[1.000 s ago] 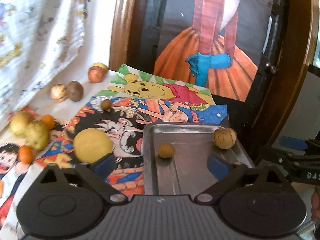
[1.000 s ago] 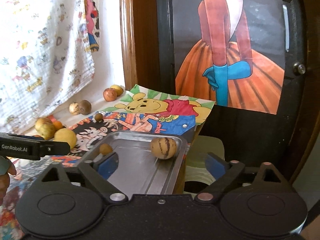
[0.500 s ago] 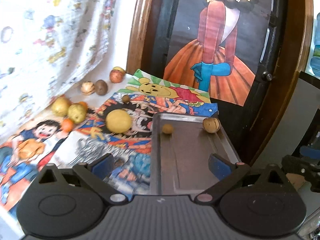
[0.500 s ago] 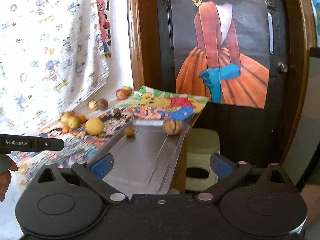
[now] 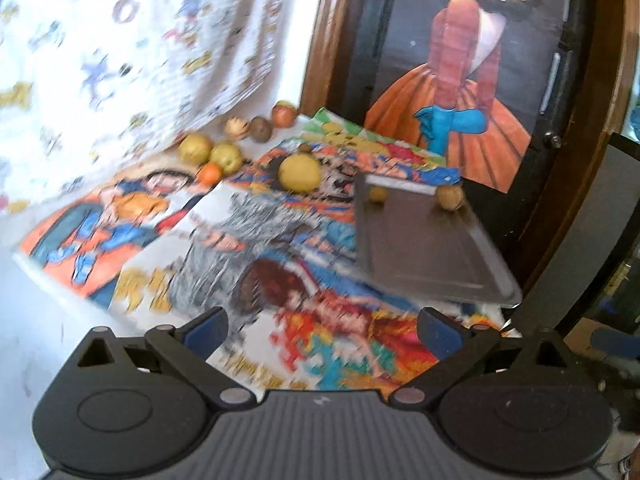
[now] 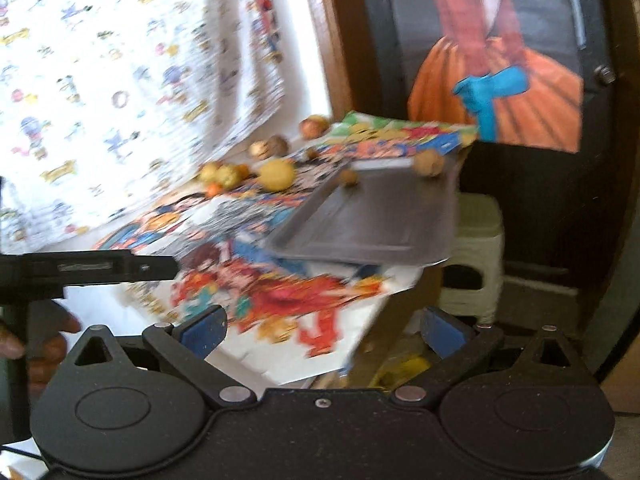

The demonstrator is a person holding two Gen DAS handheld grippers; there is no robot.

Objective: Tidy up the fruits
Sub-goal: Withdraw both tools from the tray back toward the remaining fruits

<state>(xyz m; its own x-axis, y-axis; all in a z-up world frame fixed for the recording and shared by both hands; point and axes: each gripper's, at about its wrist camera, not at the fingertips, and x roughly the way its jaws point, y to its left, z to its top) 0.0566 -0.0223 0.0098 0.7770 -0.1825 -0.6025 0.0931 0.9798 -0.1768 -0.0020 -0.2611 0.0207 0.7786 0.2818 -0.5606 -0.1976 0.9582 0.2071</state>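
Observation:
A metal tray lies at the table's right end with a small brown fruit and a larger striped fruit at its far edge. A big yellow fruit sits left of the tray. Several more fruits line the back by the cloth. My left gripper is open and empty, well short of the tray. My right gripper is open and empty near the table's front right corner.
Cartoon posters cover the table. A patterned cloth hangs at the back left; a dark wooden-framed door with a picture stands behind. A pale stool sits right of the table. A hand holds the left gripper's handle.
Both grippers have pulled back from the tray, so the tray and fruits look smaller and more of the table shows. The fruits have not moved.

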